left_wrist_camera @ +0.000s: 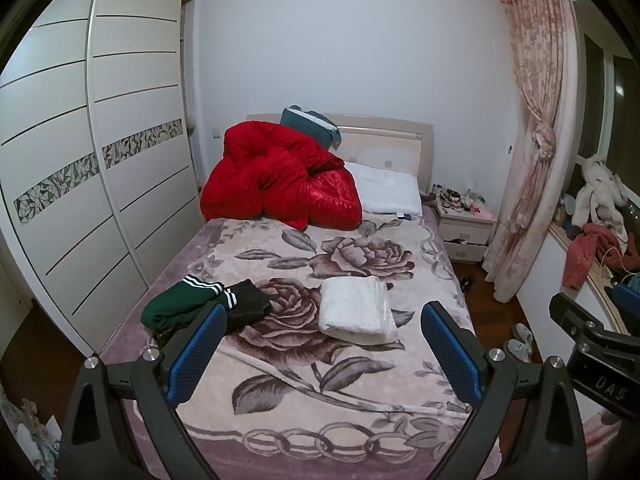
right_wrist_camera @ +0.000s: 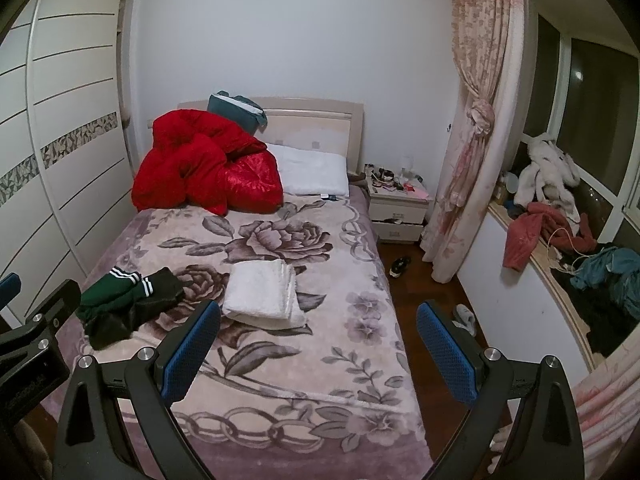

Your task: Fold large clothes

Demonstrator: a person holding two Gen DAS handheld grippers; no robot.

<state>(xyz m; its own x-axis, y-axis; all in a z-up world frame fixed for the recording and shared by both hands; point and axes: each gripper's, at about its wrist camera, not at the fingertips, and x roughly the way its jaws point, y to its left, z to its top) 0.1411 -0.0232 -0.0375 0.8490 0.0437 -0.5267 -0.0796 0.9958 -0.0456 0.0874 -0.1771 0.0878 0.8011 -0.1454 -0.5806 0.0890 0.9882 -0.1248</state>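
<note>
Both tongs, the left gripper (left_wrist_camera: 324, 344) and right gripper (right_wrist_camera: 318, 342), hang released and empty above the bed's foot (left_wrist_camera: 320, 420). Left of the folded white towel (left_wrist_camera: 356, 308), a crumpled green garment (left_wrist_camera: 180, 308) probably needs spreading flat first, gripped at two corners.

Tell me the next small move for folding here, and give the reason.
Probably bring the left hand-held gripper down toward the green and black garment. It lies crumpled on the bedspread, beside a white towel that is already folded. Both the left and the right hand-held gripper are open, empty and short of the clothes.
</note>
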